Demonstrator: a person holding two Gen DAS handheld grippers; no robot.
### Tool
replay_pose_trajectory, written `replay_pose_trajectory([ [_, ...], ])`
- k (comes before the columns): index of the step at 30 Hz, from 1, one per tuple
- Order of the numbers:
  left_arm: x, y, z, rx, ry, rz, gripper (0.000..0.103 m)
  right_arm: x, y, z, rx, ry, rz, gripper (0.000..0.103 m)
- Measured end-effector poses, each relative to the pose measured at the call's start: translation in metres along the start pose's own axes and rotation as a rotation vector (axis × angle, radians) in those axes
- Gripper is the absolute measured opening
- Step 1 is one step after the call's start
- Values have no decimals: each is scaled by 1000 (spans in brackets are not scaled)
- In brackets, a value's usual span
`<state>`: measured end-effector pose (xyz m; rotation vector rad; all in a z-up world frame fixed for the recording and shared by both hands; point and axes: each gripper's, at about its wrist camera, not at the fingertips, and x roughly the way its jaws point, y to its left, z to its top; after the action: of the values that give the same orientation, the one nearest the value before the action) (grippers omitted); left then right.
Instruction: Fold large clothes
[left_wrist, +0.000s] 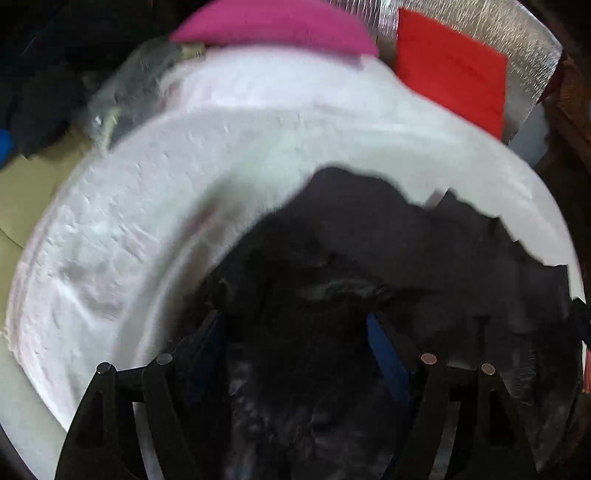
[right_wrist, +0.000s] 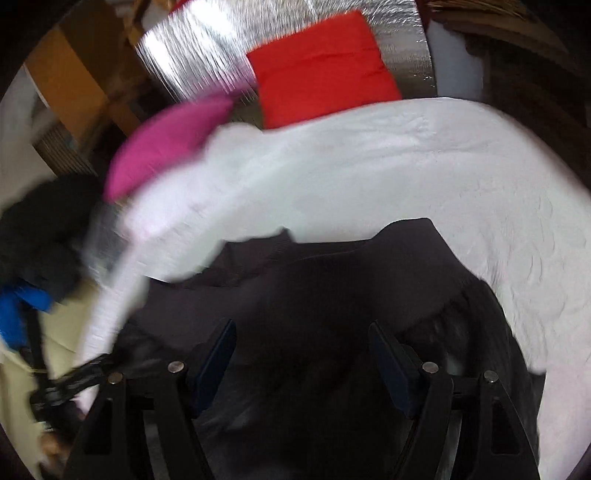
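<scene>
A dark pile of clothes (right_wrist: 40, 229) sits off the left edge of the white bed cover (left_wrist: 110, 258). At its far edge lie a pink cushion (left_wrist: 273, 26), then a red cushion (left_wrist: 450, 74). The left gripper (left_wrist: 295, 332) and right gripper (right_wrist: 301, 339) both gape wide, released, over the dark garment (right_wrist: 332, 280) crumpled at the near edge.

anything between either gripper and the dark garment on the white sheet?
Nothing visible. The dark garment lies right under and between the open fingers of both the left gripper and the right gripper. The red cloth and pink cloth sit away at the white sheet's far edge.
</scene>
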<state>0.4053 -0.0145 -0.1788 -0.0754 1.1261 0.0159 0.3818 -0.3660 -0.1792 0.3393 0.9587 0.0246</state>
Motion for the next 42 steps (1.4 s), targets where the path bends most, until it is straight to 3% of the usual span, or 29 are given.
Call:
replay_pose_trajectory([
  [3, 15, -2, 0, 29, -5, 11, 74, 31, 0, -2, -44, 76, -86, 78],
  [5, 18, -8, 0, 58, -37, 35, 56, 40, -1, -7, -63, 85, -106, 75],
  [7, 19, -11, 2, 63, -64, 40, 45, 40, -1, -7, -77, 64, -118, 48],
  [8, 20, -11, 3, 60, -79, 42, 40, 35, -3, -7, -86, 42, -116, 21],
  [9, 21, -11, 5, 50, -95, 48, 37, 31, -4, -4, -85, 16, -106, 17],
  [13, 29, -16, 16, 54, -140, 72, 30, 35, -3, 3, -74, -16, -115, 13],
  [16, 37, -23, 17, 72, -156, 100, 30, 51, -12, 7, -38, -21, -109, 12],
  [19, 33, -26, 16, 82, -162, 106, 30, 52, -21, 9, 28, -42, -52, 12],
  [22, 21, -19, 17, 55, -135, 54, 30, 39, -26, 11, 69, -43, 37, 16],
  [23, 17, -16, 17, 48, -126, 34, 35, 31, -31, 12, 97, -34, 87, 16],
  [24, 12, -13, 16, 42, -112, 3, 40, 23, -36, 13, 126, -24, 132, 16],
  [26, 2, -3, 15, 23, -96, -55, 66, 4, -49, 13, 184, -16, 224, 20],
  [28, -9, 6, 13, 27, -95, -95, 68, -15, -61, 10, 212, -29, 272, 37],
  [29, -14, 11, 13, 33, -91, -100, 68, -27, -70, 7, 223, -38, 274, 71],
  [30, -21, 13, 9, 35, -92, -106, 68, -37, -78, 3, 235, -52, 263, 97],
  [34, -37, 39, 6, 21, -113, -120, 71, -76, -109, -15, 250, -144, 207, 98],
  [38, -33, 81, 12, -54, -87, -140, 72, -86, -145, -32, 302, -99, 132, 97],
  [42, -17, 106, 10, -93, 4, -208, 72, -73, -162, -43, 349, -33, 176, 90],
])
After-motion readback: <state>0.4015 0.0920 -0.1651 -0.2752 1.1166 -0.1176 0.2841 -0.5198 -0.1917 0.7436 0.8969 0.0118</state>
